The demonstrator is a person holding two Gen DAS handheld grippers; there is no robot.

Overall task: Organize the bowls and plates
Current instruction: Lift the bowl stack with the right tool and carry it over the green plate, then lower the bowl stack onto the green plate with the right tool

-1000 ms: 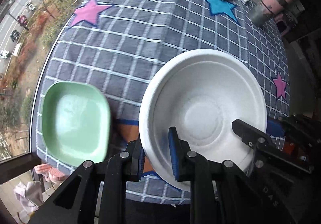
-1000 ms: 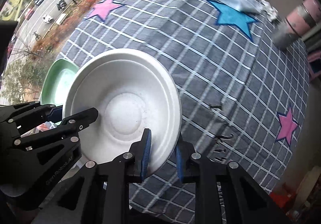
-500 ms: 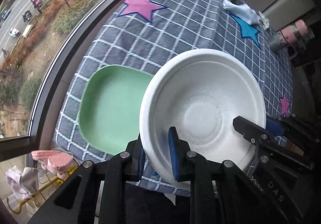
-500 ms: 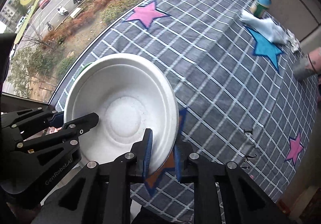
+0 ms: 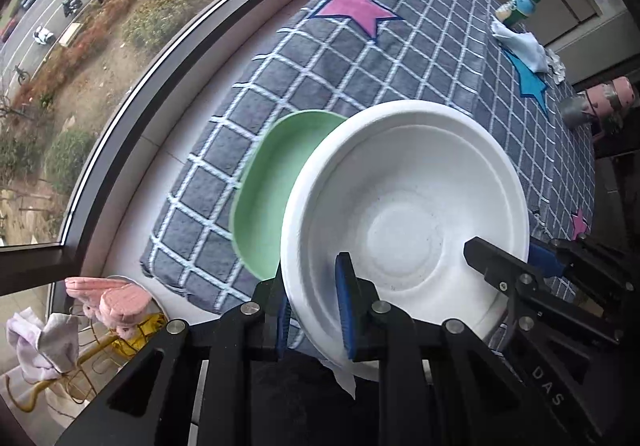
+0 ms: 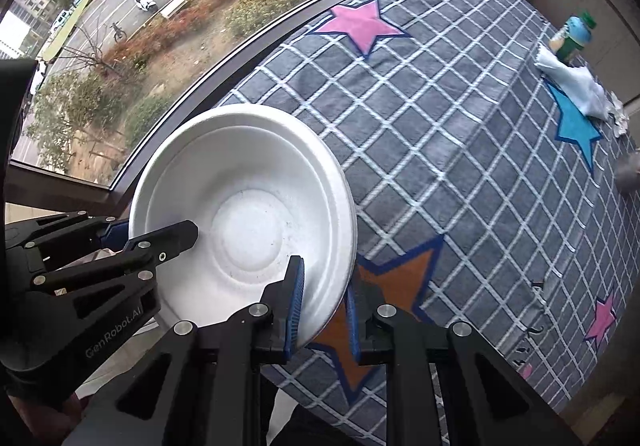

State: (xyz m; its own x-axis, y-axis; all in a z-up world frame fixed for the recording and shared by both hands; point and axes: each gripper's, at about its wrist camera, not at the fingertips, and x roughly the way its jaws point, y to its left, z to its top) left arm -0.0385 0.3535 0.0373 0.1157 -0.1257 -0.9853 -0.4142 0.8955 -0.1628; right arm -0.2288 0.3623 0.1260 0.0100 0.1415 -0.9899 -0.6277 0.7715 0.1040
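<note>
The white bowl hangs in the air above the near corner of the grey checked tablecloth, opening up toward the cameras, round and so without a long axis. Its rim is pinched on two sides: the left gripper has narrow jaws clamped over the bowl's near-left rim, and the right gripper grips the opposite rim in the same way, blue pads on either side of the wall. Beneath the bowl, partly covered by it, a green square plate lies flat near the cloth's window-side edge, close to the corner. Beyond that edge runs a pale sill and the dark window frame. The cloth's middle is open; a bottle and a white rag sit far off.
</note>
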